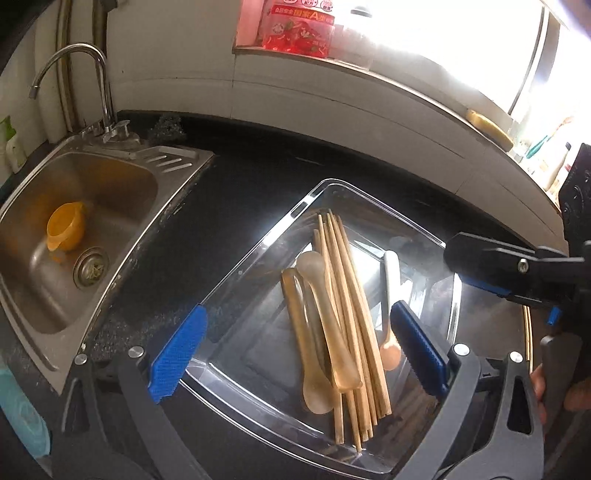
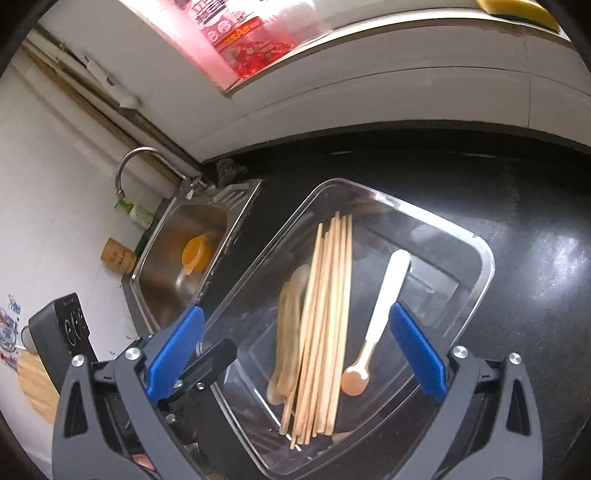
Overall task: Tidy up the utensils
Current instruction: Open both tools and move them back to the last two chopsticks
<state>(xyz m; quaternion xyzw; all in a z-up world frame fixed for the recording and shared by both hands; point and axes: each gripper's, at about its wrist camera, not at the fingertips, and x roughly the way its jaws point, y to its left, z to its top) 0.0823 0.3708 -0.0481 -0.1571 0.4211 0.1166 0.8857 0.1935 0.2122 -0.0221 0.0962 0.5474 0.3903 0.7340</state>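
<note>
A clear plastic tray (image 1: 258, 251) (image 2: 484, 258) sits on the black counter. In it lie several wooden chopsticks (image 1: 351, 314) (image 2: 328, 314), translucent beige spoons (image 1: 321, 321) (image 2: 288, 332), and a white-handled spoon with a gold bowl (image 1: 389, 295) (image 2: 384, 306). My left gripper (image 1: 295, 354) is open and empty, hovering above the tray's near end. My right gripper (image 2: 295, 354) is open and empty above the tray too. The right gripper's finger also shows in the left wrist view (image 1: 480, 262), over the tray's right rim.
A steel sink (image 1: 122, 177) (image 2: 173, 266) with a faucet (image 1: 74, 59) and an orange cup (image 1: 66, 225) (image 2: 197, 254) lies left of the tray. A windowsill with a red-labelled bottle (image 1: 295, 26) runs behind. A black device (image 2: 62, 332) stands at far left.
</note>
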